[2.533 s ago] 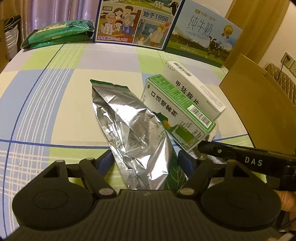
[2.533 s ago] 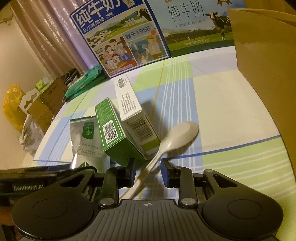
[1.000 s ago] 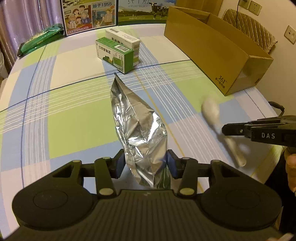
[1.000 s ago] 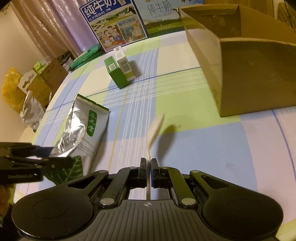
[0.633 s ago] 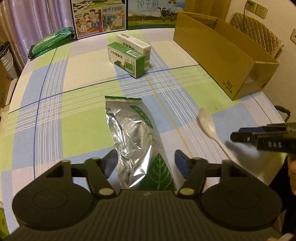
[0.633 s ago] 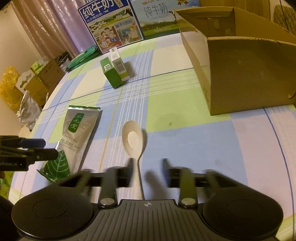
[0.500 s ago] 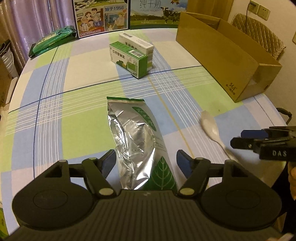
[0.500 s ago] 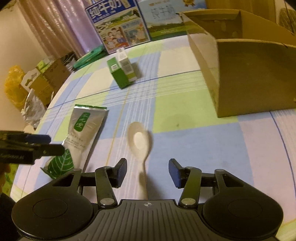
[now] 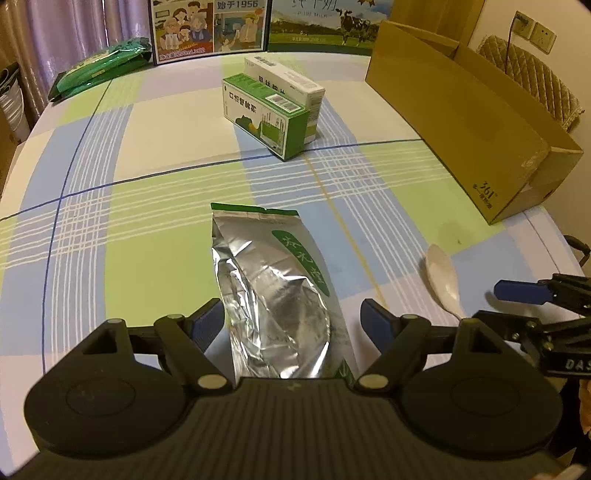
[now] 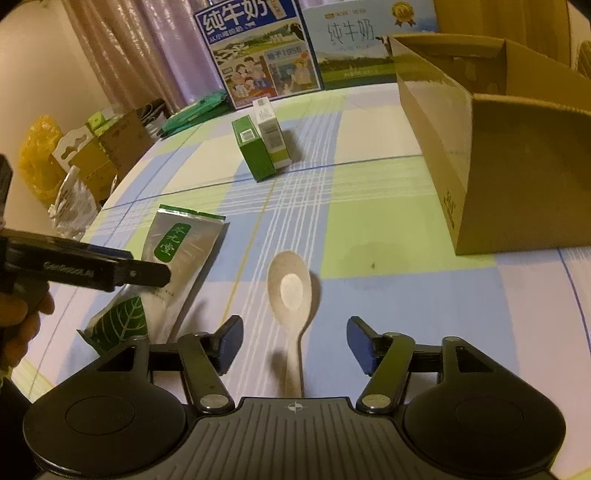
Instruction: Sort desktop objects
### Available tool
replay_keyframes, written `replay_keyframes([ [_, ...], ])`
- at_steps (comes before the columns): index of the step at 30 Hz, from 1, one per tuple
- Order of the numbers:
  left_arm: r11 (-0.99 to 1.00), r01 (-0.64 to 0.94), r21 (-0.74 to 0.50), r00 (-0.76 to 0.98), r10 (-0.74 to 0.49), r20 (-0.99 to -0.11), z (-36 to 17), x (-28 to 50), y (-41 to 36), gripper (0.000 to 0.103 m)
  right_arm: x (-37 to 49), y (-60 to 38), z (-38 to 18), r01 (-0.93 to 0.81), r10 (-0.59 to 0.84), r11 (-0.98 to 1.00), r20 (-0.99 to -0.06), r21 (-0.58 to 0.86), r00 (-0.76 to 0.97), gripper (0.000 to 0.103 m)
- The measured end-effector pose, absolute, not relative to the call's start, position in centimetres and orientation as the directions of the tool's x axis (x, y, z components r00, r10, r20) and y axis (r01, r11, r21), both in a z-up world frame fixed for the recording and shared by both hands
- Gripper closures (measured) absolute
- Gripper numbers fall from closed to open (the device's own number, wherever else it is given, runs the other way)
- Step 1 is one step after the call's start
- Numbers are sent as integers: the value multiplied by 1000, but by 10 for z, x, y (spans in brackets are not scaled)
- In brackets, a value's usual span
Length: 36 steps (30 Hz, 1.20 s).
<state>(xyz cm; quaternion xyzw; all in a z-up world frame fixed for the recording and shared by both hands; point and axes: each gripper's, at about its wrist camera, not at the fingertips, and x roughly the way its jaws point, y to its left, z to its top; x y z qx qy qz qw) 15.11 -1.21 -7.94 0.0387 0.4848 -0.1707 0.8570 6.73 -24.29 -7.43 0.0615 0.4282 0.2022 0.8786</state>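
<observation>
A silver foil pouch (image 9: 275, 295) with a green leaf print lies flat on the checked tablecloth, between the spread fingers of my left gripper (image 9: 293, 325), which is open and not touching it. The pouch (image 10: 177, 254) also shows at the left of the right wrist view. A pale plastic spoon (image 10: 291, 295) lies bowl-up on the cloth, its handle running back between the fingers of my open right gripper (image 10: 295, 345). The spoon (image 9: 443, 280) sits right of the pouch. A green box (image 9: 264, 114) and a white box (image 9: 288, 81) stand together farther back.
An open brown cardboard box (image 9: 461, 114) lies along the table's right side. Milk cartons (image 9: 210, 26) and a green packet (image 9: 103, 66) stand at the far edge. Boxes and bags (image 10: 74, 158) sit on the floor beyond the left edge.
Both grippers carried the pouch and spoon from beside the two boxes to the near part of the table, set them down and opened. Both have since drawn back slightly.
</observation>
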Motion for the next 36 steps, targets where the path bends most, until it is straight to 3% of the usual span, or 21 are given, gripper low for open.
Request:
replay_keyframes([
  [16,904,427,26,440,-183,-879,-100,153,-39,25,77,-214,-93,-409,387,898,-737,164,555,39],
  [27,918,397,-15,448,-208,-869,-95,153,-24,42,82,-215,-98,-406,382,900,-731,157,565,39],
  [30,927,375,-20,453,-203,-868,-93,152,-20,38,82,-215,-99,-405,383,901,-730,158,566,39],
  [34,945,323,-52,459,-205,-865,-91,153,-12,23,83,-215,-98,-402,382,902,-727,159,570,39],
  [36,949,309,-62,458,-206,-865,-92,153,-9,22,84,-215,-98,-403,384,901,-727,161,569,39],
])
